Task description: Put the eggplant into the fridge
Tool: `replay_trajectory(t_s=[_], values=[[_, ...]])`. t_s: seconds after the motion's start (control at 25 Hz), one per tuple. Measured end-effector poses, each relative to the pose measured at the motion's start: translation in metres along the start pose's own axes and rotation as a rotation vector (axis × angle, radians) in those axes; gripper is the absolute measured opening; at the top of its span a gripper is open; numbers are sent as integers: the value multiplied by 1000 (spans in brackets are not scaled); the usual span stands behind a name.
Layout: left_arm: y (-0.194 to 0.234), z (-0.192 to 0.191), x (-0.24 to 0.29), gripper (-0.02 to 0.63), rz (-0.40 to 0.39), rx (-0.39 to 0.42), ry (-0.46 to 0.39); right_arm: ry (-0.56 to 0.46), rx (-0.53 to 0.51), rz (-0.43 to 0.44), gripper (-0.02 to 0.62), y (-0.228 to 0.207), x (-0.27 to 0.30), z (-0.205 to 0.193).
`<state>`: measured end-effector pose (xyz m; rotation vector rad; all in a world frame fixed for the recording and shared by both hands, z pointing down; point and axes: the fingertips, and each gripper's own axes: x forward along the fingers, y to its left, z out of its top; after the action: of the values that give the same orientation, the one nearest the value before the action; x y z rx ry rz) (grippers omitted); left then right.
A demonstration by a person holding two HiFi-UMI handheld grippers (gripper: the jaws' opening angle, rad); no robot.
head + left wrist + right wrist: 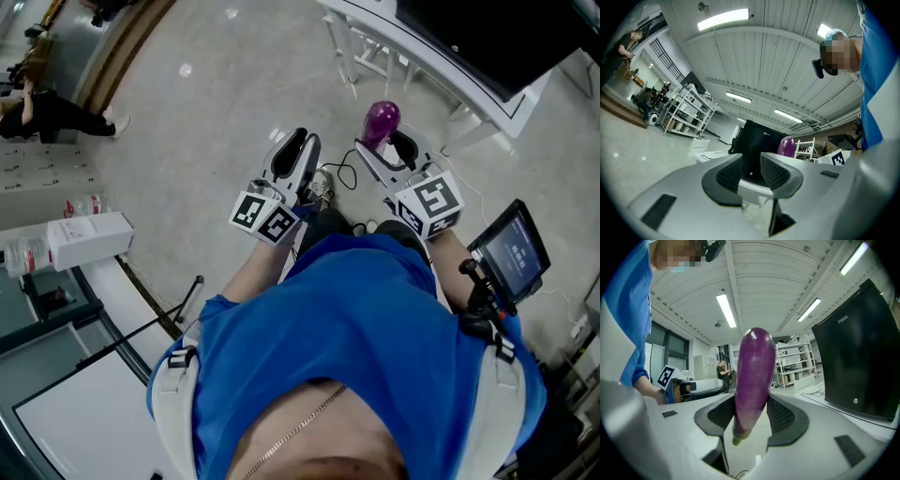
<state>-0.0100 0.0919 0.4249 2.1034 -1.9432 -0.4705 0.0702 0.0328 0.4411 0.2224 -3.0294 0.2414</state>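
Blue shirt (356,319) fills foreground over glossy grey floor (206,122); shelving (686,115) stands beyond. Right gripper (750,416) fingers clamp upright, glossy purple eggplant (752,376), stem down; left gripper (751,171) fingers apart, empty.

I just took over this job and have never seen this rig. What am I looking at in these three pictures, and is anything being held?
There is no robot here: a person in a blue shirt holds a two-jaw gripper in each hand. The head view looks down from the person's head at both grippers over the floor. The other two pictures come from a camera riding on each gripper, looking along its jaws. The left gripper has its jaws apart with nothing between them. The right gripper is closed on a purple eggplant, held upright. Ahead, a black cabinet stands on a white table; it may be the fridge.
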Motion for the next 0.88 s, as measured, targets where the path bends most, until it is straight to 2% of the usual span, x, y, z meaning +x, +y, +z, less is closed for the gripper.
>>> replay_trajectory(t_s=[0.08, 0.32, 0.76, 0.88], values=[[6, 17, 16, 127, -26, -7, 4, -7, -6, -31, 213, -10, 8, 19], [50, 38, 78, 127, -121, -22, 39, -16, -11, -140, 213, -50, 43, 43], [133, 69, 162, 127, -347, -47, 124, -23, 10, -416, 213, -87, 112, 62], [139, 69, 186, 127, -403, -44, 147, -30, 22, -489, 213, -100, 116, 66]])
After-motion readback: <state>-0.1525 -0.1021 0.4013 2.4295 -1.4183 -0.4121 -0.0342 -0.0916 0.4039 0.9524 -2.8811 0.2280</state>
